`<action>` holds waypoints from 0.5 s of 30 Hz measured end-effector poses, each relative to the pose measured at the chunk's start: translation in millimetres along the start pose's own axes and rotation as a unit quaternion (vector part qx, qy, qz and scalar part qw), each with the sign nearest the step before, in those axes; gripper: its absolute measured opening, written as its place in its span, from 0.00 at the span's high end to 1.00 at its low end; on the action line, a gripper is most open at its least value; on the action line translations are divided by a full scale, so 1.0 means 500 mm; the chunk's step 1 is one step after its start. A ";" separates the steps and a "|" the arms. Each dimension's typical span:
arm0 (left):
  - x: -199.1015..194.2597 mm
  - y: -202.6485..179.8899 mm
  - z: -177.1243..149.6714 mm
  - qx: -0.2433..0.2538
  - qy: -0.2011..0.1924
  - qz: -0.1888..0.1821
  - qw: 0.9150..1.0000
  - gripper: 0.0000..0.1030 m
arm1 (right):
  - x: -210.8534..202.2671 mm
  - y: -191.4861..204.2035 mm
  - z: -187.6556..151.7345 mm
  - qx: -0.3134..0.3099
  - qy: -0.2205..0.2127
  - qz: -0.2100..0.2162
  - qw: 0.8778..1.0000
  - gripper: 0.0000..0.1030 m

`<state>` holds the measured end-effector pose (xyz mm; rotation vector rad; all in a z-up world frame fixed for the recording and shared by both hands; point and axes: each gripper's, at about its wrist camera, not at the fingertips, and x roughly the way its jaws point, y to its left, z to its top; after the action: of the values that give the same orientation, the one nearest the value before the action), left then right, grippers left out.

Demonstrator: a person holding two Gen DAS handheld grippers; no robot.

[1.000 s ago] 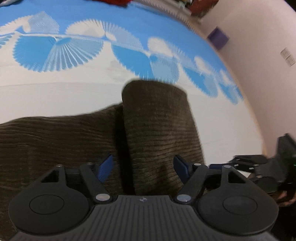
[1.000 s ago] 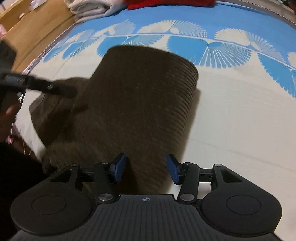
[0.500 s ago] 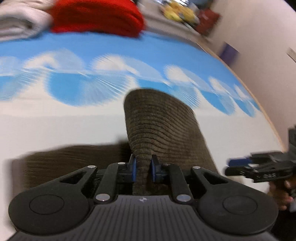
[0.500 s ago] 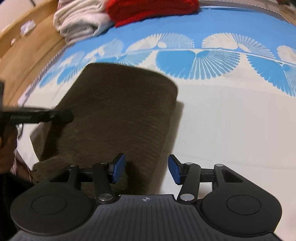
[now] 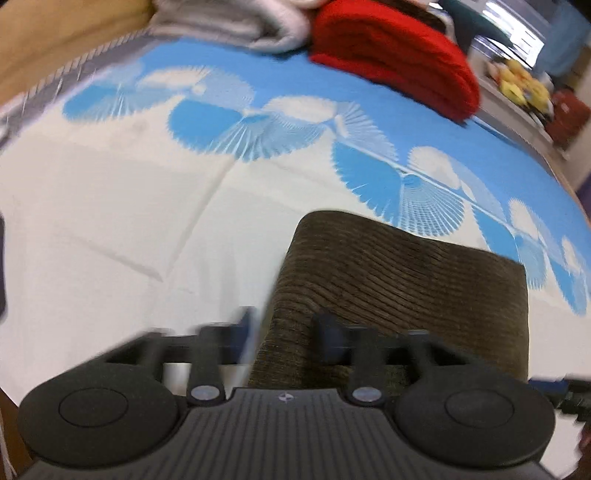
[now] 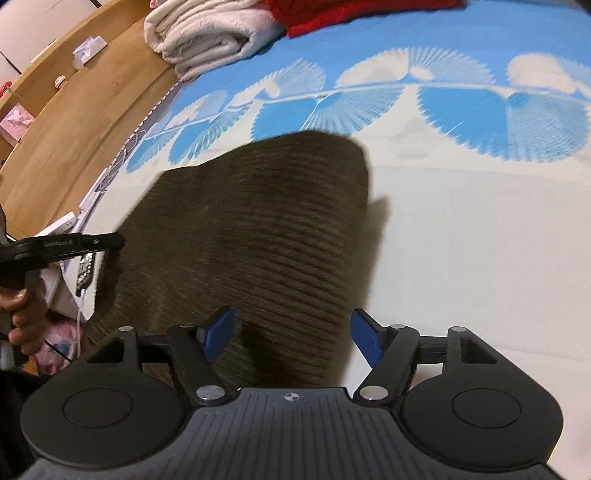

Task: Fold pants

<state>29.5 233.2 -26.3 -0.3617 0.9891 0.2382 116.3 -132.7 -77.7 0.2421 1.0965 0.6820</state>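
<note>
**Folded brown corduroy pants on the bed, both grippers parted**

Near the front edge of the bed, the left wrist view shows the folded brown ribbed corduroy pants [image 5: 402, 295] lying on the white and blue fan-patterned bedsheet [image 5: 122, 229]. The left gripper [image 5: 286, 332] is blurred, its jaws standing apart astride the left edge of the fabric, gripping nothing. Only this view shows the far right corner of the bed, with the folded red knitted garment [image 5: 395, 62] fully in sight and the blurred yellow items on a shelf [image 5: 522, 83] behind it.

From the right wrist view, the pants [image 6: 258, 236] fill the middle, and the right gripper [image 6: 291, 332] hovers with jaws wide above their near right part. Only here appear the rolled white fleece blanket [image 6: 207, 33] at the far left corner, the wooden floor [image 6: 74, 122], and the left gripper [image 6: 62, 247] from the side, at the left edge of the pants.
</note>
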 end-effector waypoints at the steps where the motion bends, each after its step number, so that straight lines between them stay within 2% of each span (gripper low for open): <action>1: 0.013 0.006 -0.001 -0.017 0.017 -0.009 1.000 0.14 | 0.012 0.003 0.001 0.003 0.006 -0.001 1.000 0.27; 5: 0.084 -0.002 -0.009 -0.049 0.103 -0.047 0.992 0.12 | 0.053 0.006 0.011 0.015 0.018 -0.025 0.999 0.22; 10: 0.128 -0.030 0.002 -0.035 0.122 -0.045 0.991 0.09 | 0.077 -0.017 0.017 0.055 0.025 -0.024 0.998 0.21; 12: 0.134 -0.037 0.009 -0.034 0.120 -0.046 0.991 0.17 | 0.081 -0.013 0.020 0.048 0.022 -0.027 0.998 0.31; 13: 0.134 -0.043 0.014 -0.030 0.117 -0.046 0.992 0.19 | 0.080 -0.006 0.020 0.034 0.019 -0.027 0.999 0.44; 15: 0.129 -0.055 0.018 -0.019 0.106 -0.040 0.993 0.28 | 0.068 0.008 0.017 0.012 0.007 -0.032 0.999 0.56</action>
<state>80.3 213.9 -71.4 -0.4670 1.1786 0.1484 131.8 -107.2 -96.8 0.2223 1.1219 0.6153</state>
